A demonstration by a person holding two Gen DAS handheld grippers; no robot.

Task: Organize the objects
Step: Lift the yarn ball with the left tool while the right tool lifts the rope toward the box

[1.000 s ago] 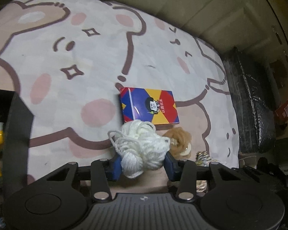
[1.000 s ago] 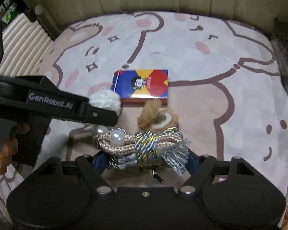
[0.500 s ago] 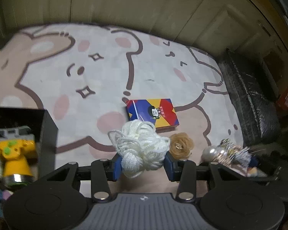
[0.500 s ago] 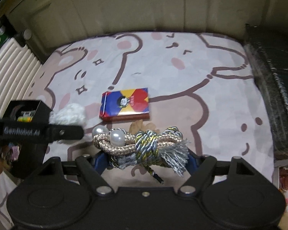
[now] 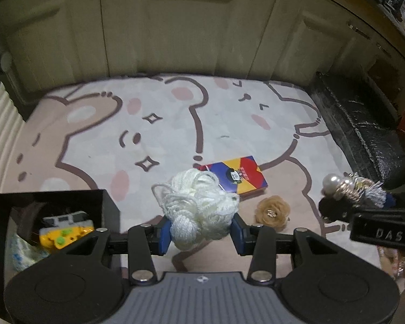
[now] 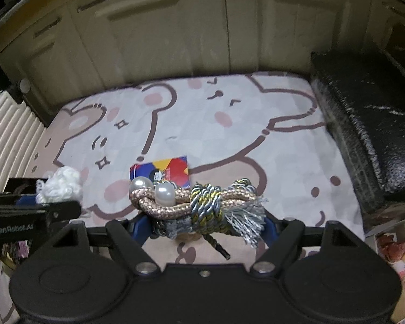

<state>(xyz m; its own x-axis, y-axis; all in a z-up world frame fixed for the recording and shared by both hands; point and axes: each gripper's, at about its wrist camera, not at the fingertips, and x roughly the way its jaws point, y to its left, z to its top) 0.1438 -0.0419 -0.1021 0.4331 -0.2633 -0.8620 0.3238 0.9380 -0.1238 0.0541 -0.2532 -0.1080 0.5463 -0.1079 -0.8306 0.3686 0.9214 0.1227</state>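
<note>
A bundle of white yarn (image 5: 199,208) is clamped between the blue pads of the left gripper (image 5: 201,232), raised above the bear-print mat (image 5: 175,124). A knotted cord bundle with two pearls (image 6: 194,202) is gripped likewise by the right gripper (image 6: 202,224). On the mat beyond lie a colourful card box (image 5: 237,176) and, nearer and to its right, a tan fabric flower (image 5: 273,212). At near left an open black box (image 5: 105,205) holds a yellow toy with green studs (image 5: 64,236) and a pale patterned bag (image 5: 24,251).

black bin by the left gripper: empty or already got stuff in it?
Not empty. The black bin is open-topped and already holds a yellow toy plus a pale bag; what lies deeper is too dark to tell.
</note>
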